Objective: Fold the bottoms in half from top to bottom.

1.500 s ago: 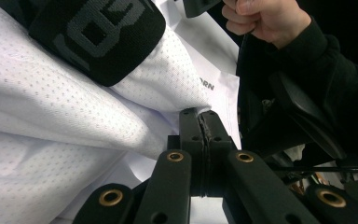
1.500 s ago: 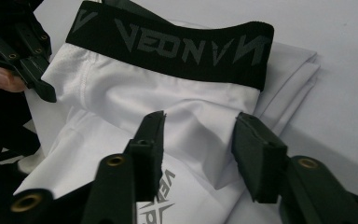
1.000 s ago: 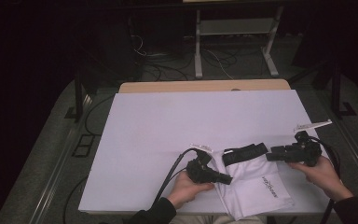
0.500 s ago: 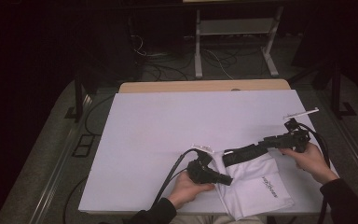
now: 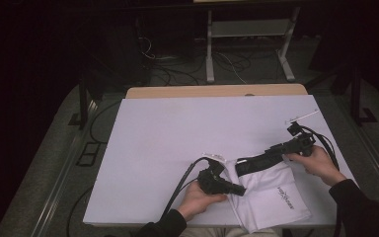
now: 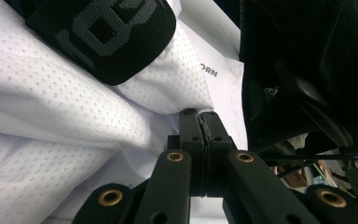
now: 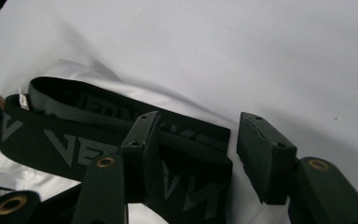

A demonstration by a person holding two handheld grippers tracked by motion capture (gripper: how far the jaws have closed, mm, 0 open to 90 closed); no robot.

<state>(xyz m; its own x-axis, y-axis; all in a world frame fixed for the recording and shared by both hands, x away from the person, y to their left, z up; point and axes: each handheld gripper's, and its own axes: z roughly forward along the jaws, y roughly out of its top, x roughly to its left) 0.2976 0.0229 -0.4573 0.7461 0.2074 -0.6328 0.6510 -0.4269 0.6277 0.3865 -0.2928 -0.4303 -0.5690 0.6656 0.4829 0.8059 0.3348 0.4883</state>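
pinching the soft, holey white cloth (image 6: 74,121) tight is the left gripper (image 6: 199,135). the right gripper (image 7: 193,154) gapes wide beside the flat black stretchy band (image 7: 74,126), gripping nothing.

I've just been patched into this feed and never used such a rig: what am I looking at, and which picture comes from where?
No robot: a person holds a two-fingered gripper in each hand. The high view looks down on a white-covered table. On it lie white mesh shorts with a black waistband. The other two pictures come from cameras riding on the grippers. The left gripper is shut on the white fabric. The right gripper is open, one of its fingers at the waistband's end.
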